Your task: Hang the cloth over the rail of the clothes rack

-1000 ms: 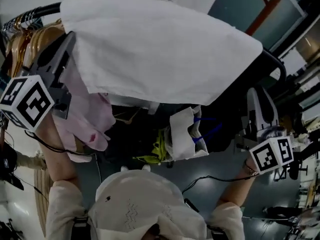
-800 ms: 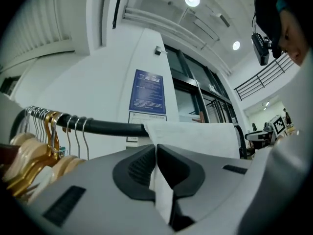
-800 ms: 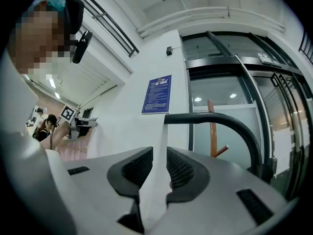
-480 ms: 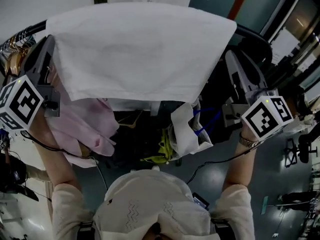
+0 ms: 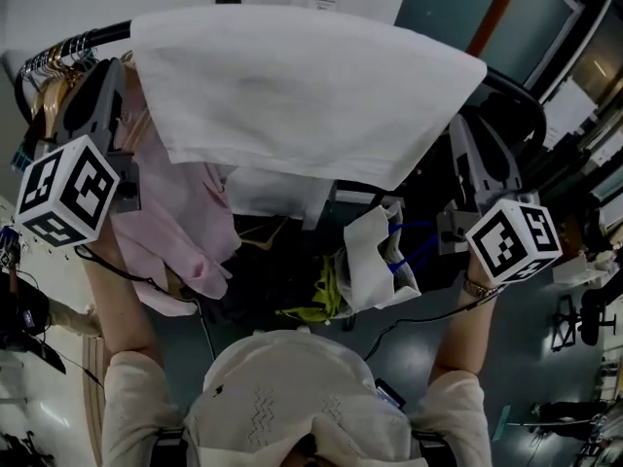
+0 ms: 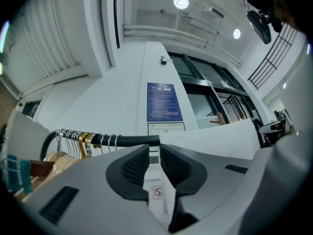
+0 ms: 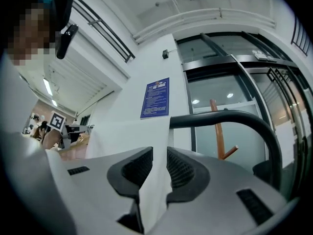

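Observation:
A white cloth (image 5: 292,95) lies draped over the black rail (image 5: 92,39) of the clothes rack, hanging down the near side. My left gripper (image 5: 102,74) sits just left of the cloth's left edge. In the left gripper view its jaws (image 6: 154,153) are opening; only the wall shows through the narrow gap, and the cloth (image 6: 210,136) lies to the right on the rail (image 6: 127,140). My right gripper (image 5: 467,129) is at the cloth's right end. In the right gripper view it (image 7: 159,160) is shut on the cloth's edge (image 7: 122,136), below the curved rail (image 7: 220,117).
Wooden hangers (image 5: 54,66) crowd the rail's left end. A pink garment (image 5: 190,222) hangs under the cloth. Lower down are a white bag with blue handles (image 5: 375,261) and something yellow (image 5: 326,295). A blue notice (image 6: 164,102) is on the wall behind.
My right gripper rose from low at the right to the cloth's right end. The left gripper has come slightly off the cloth's left corner, which now rests on the rail.

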Motion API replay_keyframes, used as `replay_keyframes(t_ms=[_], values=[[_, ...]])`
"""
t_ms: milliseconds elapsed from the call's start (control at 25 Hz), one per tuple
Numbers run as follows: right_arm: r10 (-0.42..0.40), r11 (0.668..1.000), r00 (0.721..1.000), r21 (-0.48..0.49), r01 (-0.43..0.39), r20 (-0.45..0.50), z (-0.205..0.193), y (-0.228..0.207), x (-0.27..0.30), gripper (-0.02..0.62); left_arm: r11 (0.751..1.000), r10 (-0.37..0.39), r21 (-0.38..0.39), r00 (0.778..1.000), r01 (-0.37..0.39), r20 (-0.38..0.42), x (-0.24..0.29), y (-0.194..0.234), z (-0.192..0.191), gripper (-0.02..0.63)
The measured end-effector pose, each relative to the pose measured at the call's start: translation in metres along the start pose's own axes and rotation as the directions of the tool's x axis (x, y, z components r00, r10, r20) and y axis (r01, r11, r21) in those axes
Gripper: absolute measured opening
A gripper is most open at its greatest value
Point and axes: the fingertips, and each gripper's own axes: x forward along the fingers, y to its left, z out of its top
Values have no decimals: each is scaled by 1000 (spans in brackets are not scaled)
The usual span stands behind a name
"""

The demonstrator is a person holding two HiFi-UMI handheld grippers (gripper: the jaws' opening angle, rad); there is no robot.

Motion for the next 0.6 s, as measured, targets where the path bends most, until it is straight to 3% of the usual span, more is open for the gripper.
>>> replay_keyframes(t_ms=[80,200,280,400,480,600], values=[[-36,999,999,-5,36,32,-6,0,-9,77,998,35,51,999,-35,4,-10,3,-3,101],[-48,998,990,33,44,131,-8,8,-22,77,991,30,129,999,-34,30,-26,-9,-9,99],[-4,998,985,63,-7,173,-13,20,-24,77,990,6,140,998,-14,60,-35,-22,-16,98],[92,992,975,68,-107,202,-30,43,-25,43,995,-54,92,990,42,133,-49,-50,-34,37],[179,979,952,56,-198,247,-46,65,-30,23,993,-111,49,982,105,151,-59,-72,-61,14],[279,950,934,74,-302,223,-86,102,-34,18,956,-276,-67,951,287,140,-75,-116,-119,12]])
